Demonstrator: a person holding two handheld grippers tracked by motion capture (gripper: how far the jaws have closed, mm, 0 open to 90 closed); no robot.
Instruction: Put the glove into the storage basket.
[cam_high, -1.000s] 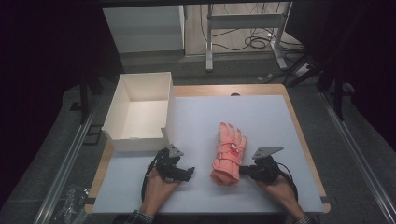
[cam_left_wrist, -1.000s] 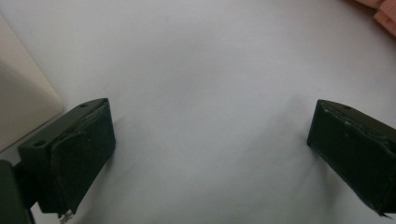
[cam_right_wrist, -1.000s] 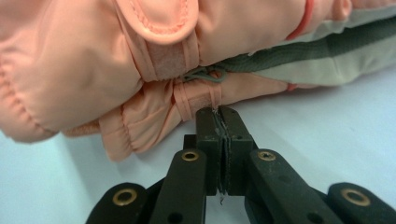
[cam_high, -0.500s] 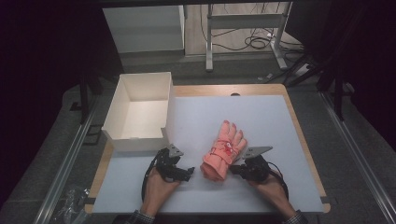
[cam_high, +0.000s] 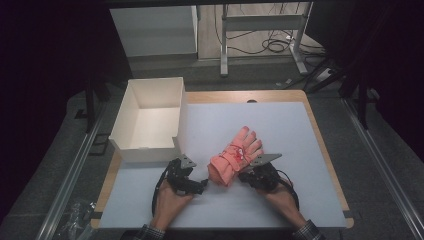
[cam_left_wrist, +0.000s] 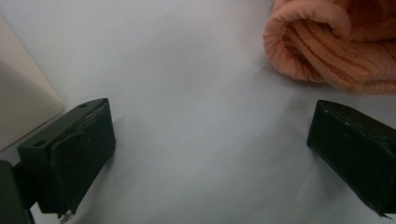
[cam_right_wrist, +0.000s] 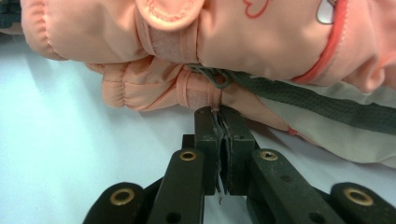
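Glove (cam_high: 234, 159) edge seemingly pinched by right hand-held gripper (cam_right_wrist: 219, 122).

Open tool (cam_left_wrist: 205, 154) near pink glove cuff (cam_left_wrist: 322, 51)

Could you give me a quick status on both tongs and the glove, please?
Left tongs open on bare white table. Right tongs shut, pinching edge of the padded pink glove. Open white cardboard box stands clear, upper left.

An open white box (cam_high: 150, 122), empty inside, sits on the desk (cam_high: 285, 125) just beyond the left gripper (cam_high: 199, 186), to its far left. Cables (cam_high: 272, 45) lie on the floor well beyond both grippers.
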